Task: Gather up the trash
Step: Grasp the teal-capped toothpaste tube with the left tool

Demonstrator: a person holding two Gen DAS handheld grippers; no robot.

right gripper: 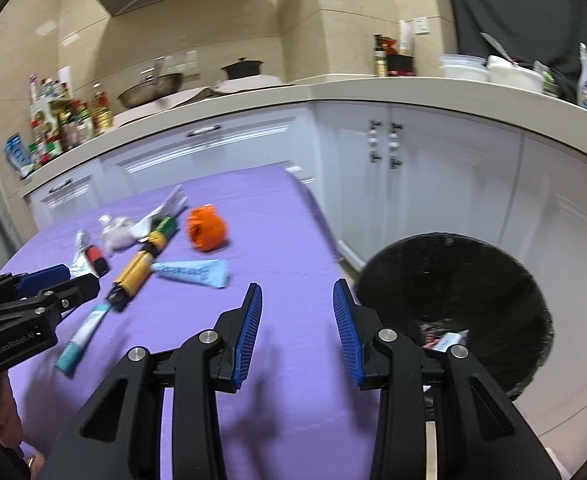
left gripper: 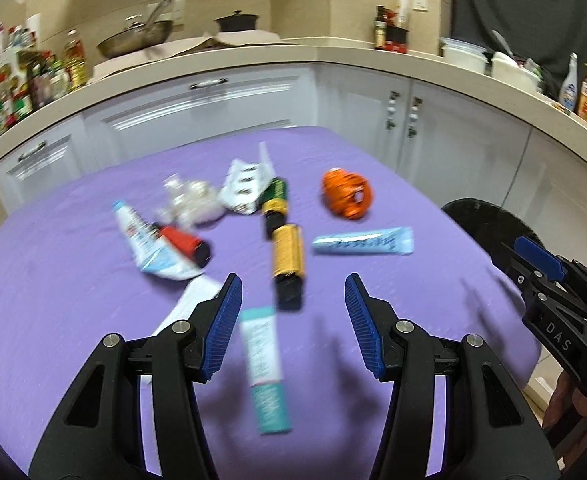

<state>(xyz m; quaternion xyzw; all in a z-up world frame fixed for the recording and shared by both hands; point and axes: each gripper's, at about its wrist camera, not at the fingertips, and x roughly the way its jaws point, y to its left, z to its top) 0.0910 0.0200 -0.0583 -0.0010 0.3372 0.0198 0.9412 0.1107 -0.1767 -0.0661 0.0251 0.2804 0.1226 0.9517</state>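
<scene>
Both spread wide, holding nothing: left gripper (left gripper: 293, 304) over teal tube (left gripper: 265, 368) on purple table (left gripper: 53, 280), right gripper (right gripper: 297, 320) at table edge beside black bin (right gripper: 473, 272). Orange wrapper (left gripper: 347, 194), blue tube (left gripper: 363, 241) farther from bin.

Trash lies scattered on the purple-covered counter (left gripper: 73, 280): a teal-and-white tube (left gripper: 264, 372) nearest, a yellow-and-black bottle (left gripper: 287, 258) on its side, a pale blue tube (left gripper: 363, 241), a crumpled orange wrapper (left gripper: 347, 194), and a red-capped item (left gripper: 185, 245). A black bin (right gripper: 457, 280) stands just beside the counter's edge, holding scraps.
</scene>
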